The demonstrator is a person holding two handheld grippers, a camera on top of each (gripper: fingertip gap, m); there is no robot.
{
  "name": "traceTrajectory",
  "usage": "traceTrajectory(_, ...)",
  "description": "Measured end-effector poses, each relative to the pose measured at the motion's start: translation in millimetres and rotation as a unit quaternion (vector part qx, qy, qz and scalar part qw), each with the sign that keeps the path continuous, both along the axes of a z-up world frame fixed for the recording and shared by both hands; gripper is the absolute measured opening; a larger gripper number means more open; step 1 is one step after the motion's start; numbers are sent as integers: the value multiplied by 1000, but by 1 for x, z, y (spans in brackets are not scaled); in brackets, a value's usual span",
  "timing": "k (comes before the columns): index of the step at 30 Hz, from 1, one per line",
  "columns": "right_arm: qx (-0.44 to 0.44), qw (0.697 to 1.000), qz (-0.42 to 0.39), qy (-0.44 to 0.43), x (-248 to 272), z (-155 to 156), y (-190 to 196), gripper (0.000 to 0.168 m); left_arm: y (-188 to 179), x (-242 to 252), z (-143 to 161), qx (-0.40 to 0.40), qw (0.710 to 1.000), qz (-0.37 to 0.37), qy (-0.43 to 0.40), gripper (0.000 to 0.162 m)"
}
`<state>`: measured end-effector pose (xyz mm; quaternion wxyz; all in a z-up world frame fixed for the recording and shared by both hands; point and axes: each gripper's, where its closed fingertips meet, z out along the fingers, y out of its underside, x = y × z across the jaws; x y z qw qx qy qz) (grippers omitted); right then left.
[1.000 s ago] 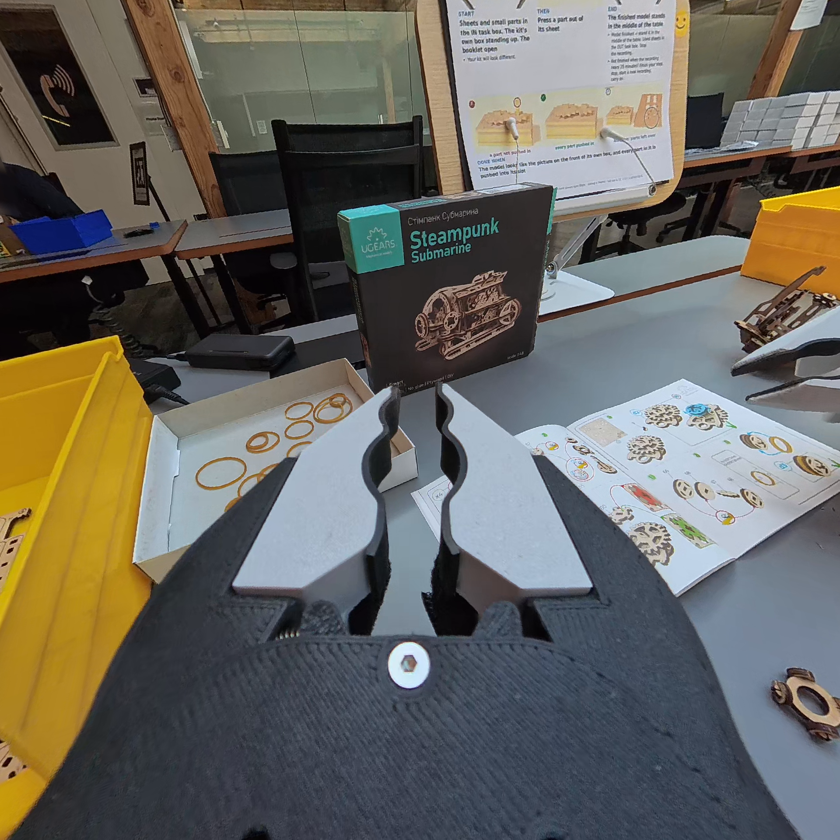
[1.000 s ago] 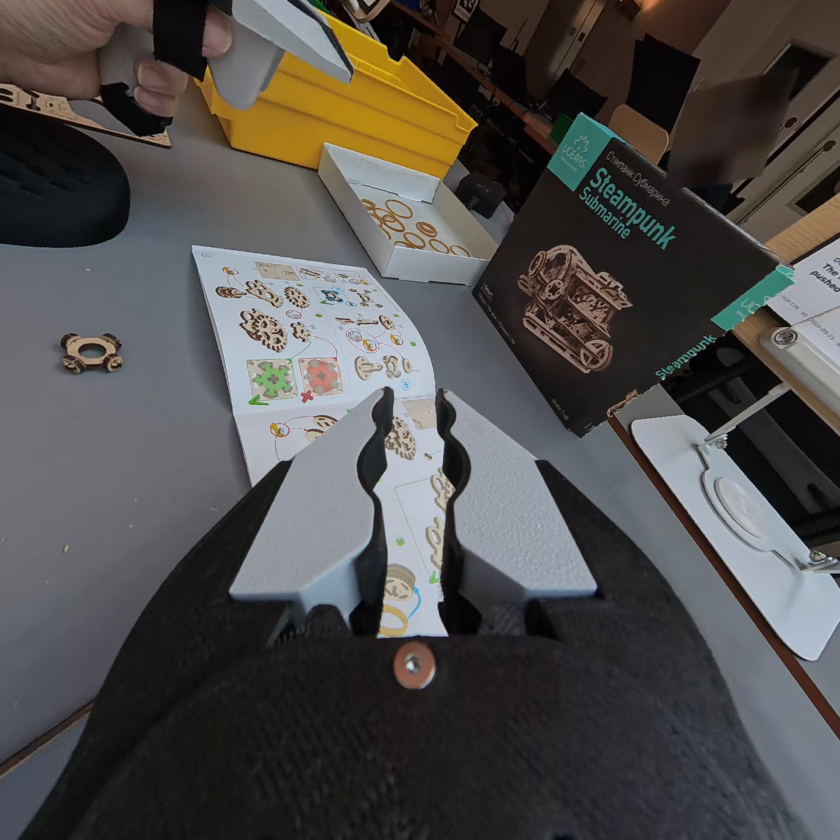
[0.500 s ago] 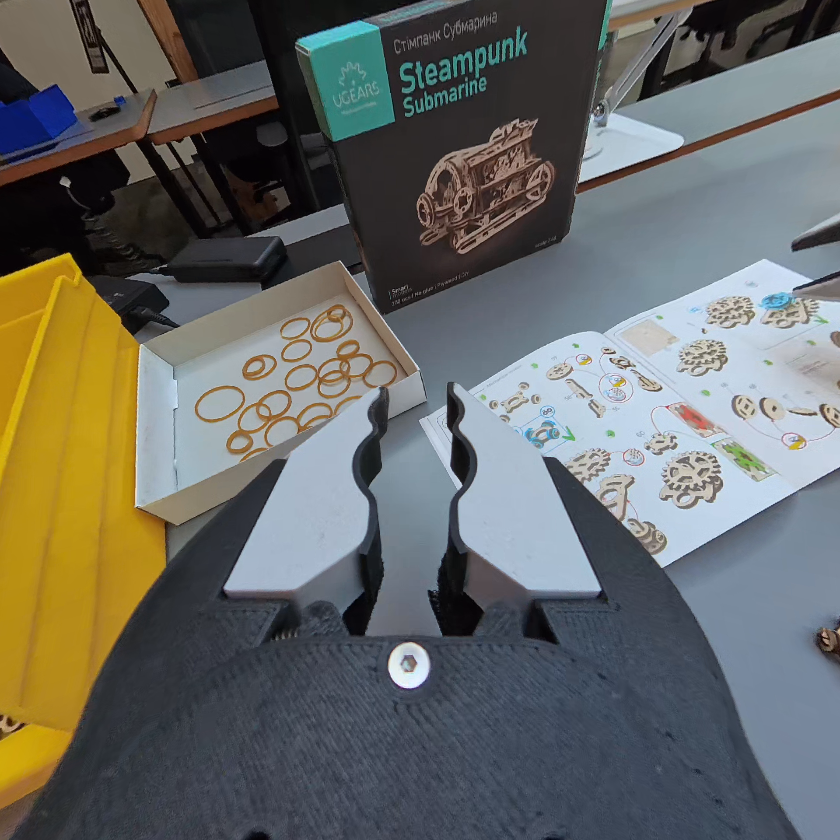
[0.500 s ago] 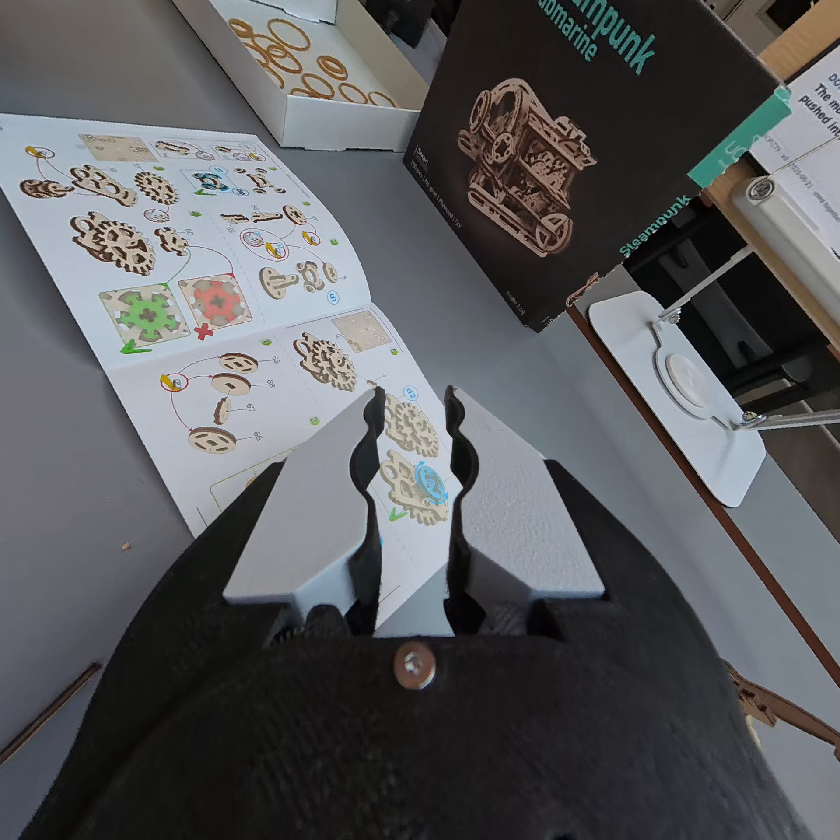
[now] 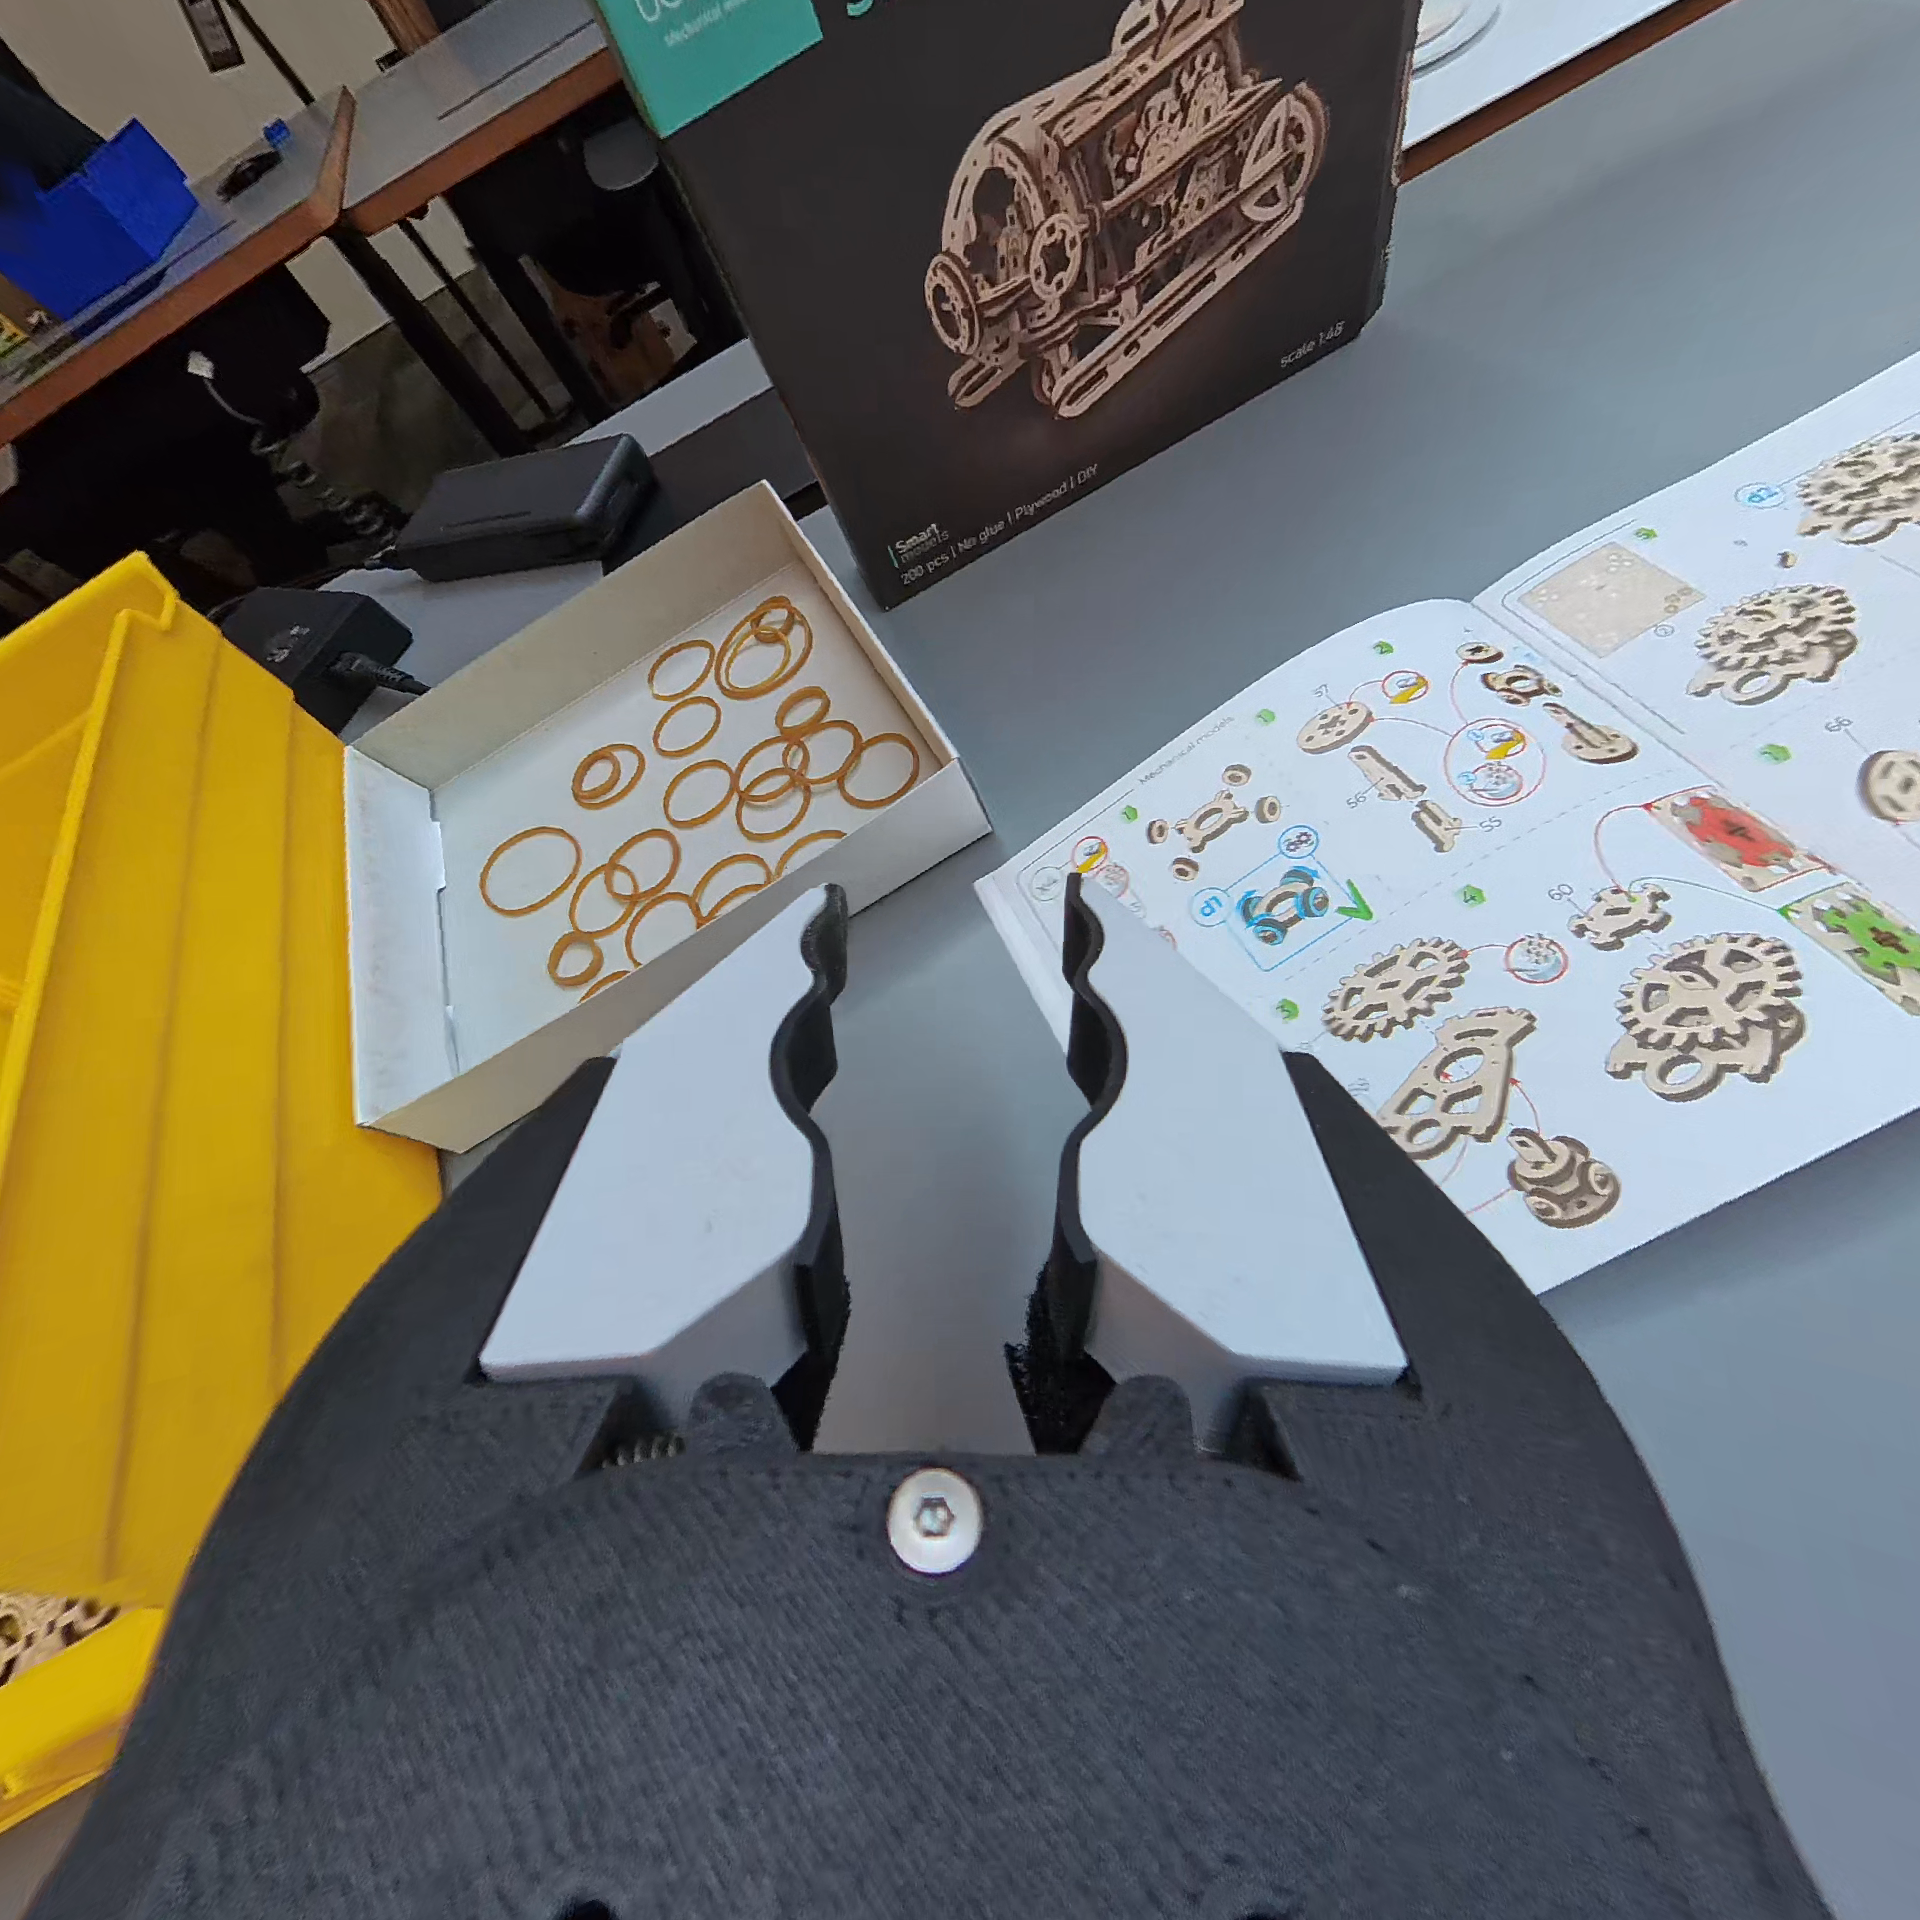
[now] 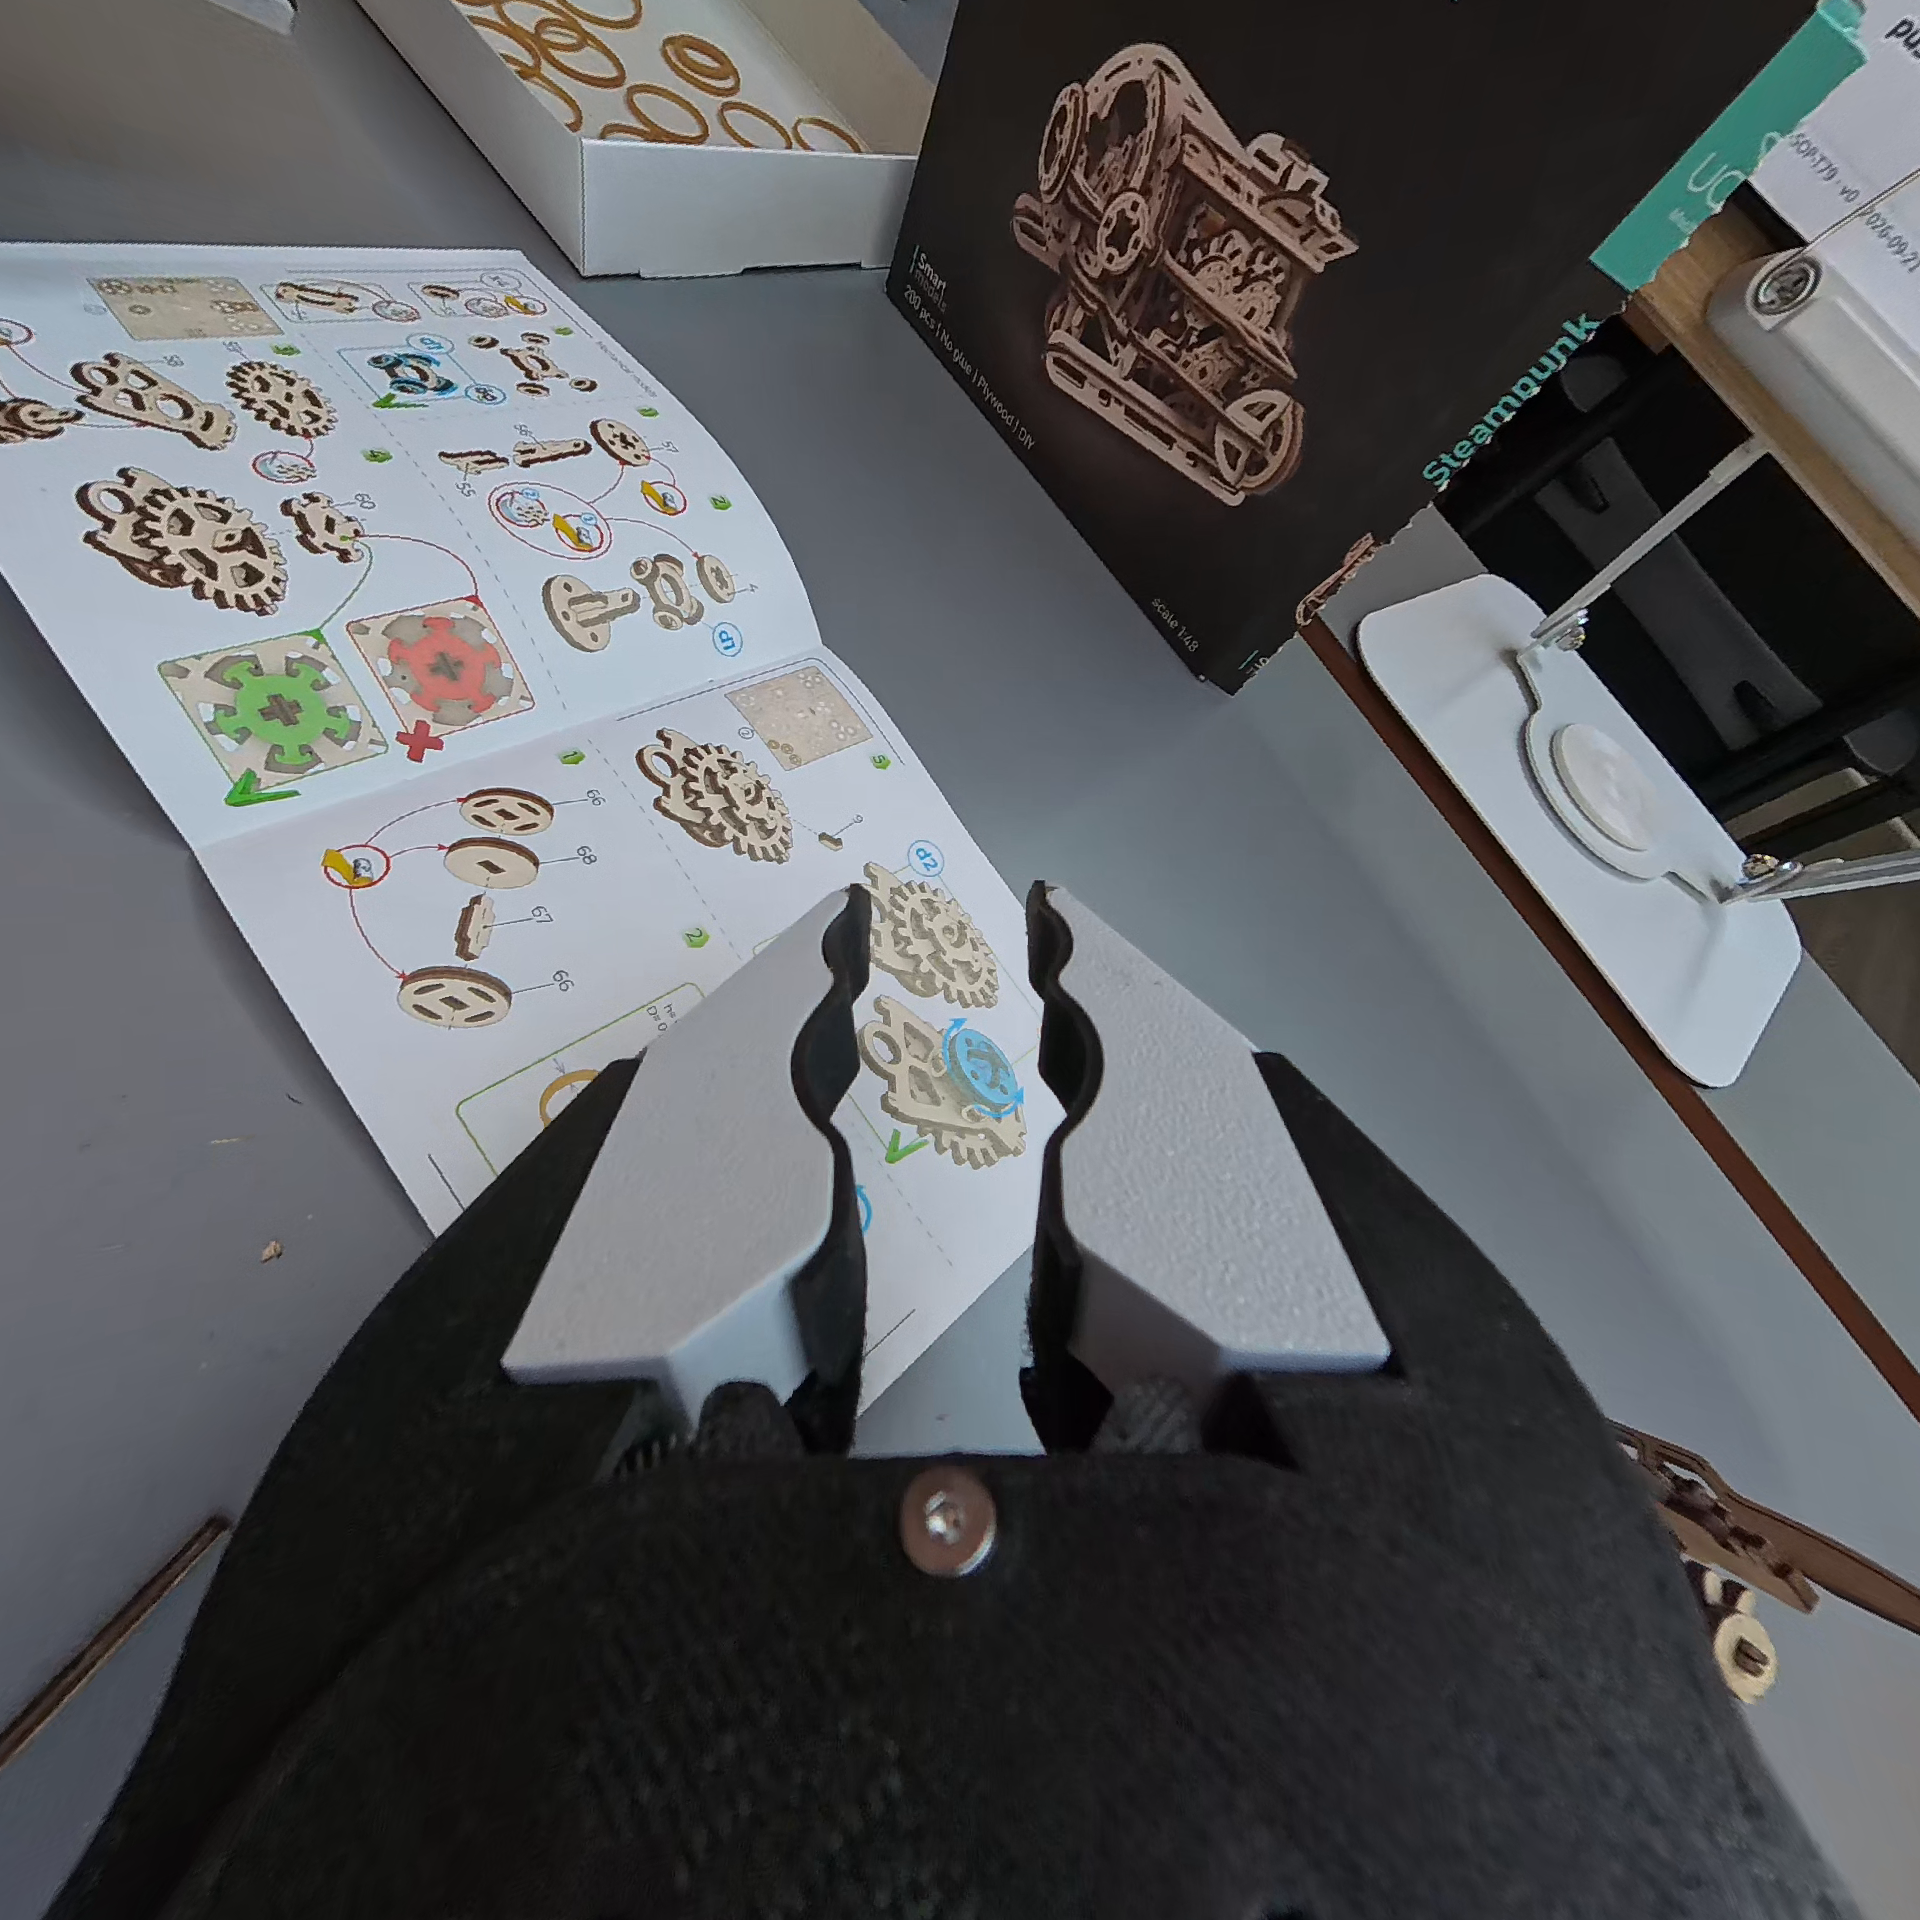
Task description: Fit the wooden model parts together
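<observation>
A dark kit box (image 5: 831, 312) stands on the grey tabletop (image 5: 1143, 582), carrying white print on a teal corner panel (image 5: 717, 52), a line of small pale print near its lower left corner and teal lettering down its side. Beside it, an open booklet (image 5: 1351, 790) shows small step and part numbers, green ticks (image 6: 249, 790) and a red cross (image 6: 421, 740). A white printed sheet (image 6: 1870, 177) shows at the right wrist view's top corner. The wording is not reproduced here.
</observation>
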<state>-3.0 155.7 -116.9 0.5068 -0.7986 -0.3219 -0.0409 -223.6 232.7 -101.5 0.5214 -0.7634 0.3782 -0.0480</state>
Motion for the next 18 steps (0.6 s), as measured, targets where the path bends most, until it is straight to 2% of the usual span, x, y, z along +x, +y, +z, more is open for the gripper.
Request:
traceTrajectory(1,-2,1000,0,3,0,0,0,29,4,-6,1,19,999,18,22,43)
traceTrajectory(4,-5,1000,2,13,-1,0,0,29,13,-23,4,57,993,69,76,45)
traceTrajectory(6,-5,1000,4,19,-2,1,0,30,15,-29,0,44,992,89,76,46)
traceTrajectory(8,-4,1000,6,23,-2,1,0,30,14,-28,0,19,996,84,36,47)
traceTrajectory(12,5,999,14,44,-5,7,-1,29,9,-16,17,-19,993,54,-102,49)
traceTrajectory(14,32,996,40,71,-13,20,-4,29,8,-13,26,-26,987,42,-152,48)
traceTrajectory(18,119,983,92,103,-26,55,-14,28,7,-12,23,-69,977,36,-198,48)
